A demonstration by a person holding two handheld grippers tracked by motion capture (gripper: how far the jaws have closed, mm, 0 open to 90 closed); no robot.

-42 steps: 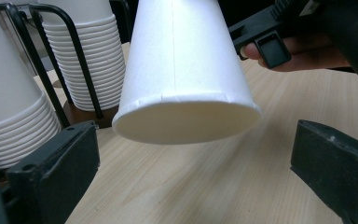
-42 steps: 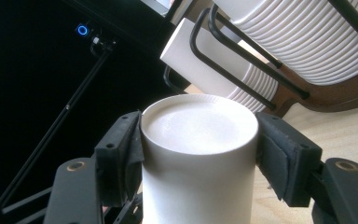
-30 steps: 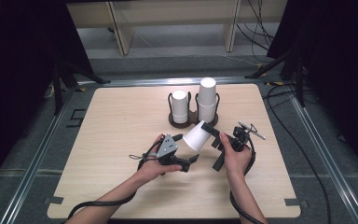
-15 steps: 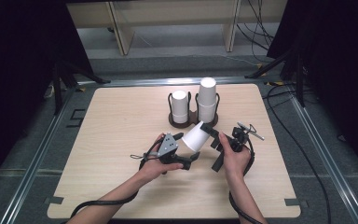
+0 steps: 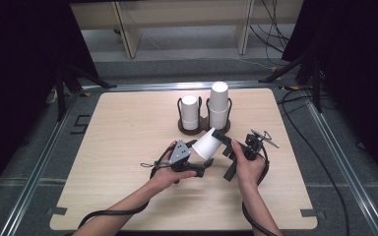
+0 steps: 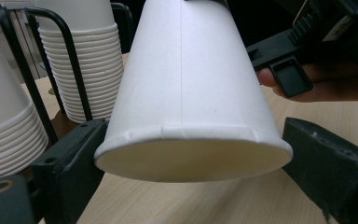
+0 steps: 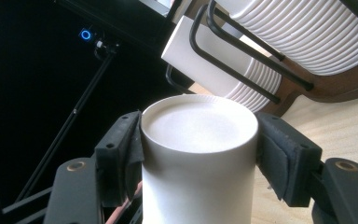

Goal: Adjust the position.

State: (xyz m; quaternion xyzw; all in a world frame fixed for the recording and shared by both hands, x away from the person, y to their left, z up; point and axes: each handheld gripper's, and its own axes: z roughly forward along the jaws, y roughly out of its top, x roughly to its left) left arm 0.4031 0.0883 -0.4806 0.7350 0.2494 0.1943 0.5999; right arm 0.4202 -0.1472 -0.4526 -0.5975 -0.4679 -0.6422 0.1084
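A white paper cup point(image 5: 207, 144) hangs tilted above the table, between my two grippers. My right gripper point(image 5: 221, 140) is shut on its narrow base; in the right gripper view the pads press both sides of the cup point(image 7: 198, 154) just below its flat bottom. My left gripper point(image 5: 199, 160) stands open at the wide end. In the left gripper view the cup's point(image 6: 191, 93) rim lies between the jaws, close to both pads and undeformed. A hand holds each gripper.
A dark wire rack point(image 5: 204, 129) stands behind the grippers at mid-table, holding a short cup stack point(image 5: 189, 112) and a taller stack point(image 5: 219, 105). The stacks point(image 6: 84, 60) rise close behind the held cup. Bare wooden table point(image 5: 128, 147) lies to the left; cables trail off both sides.
The right gripper has carried the cup a little left and down, so its rim now lies between the left gripper's jaws. The left hand has barely moved.
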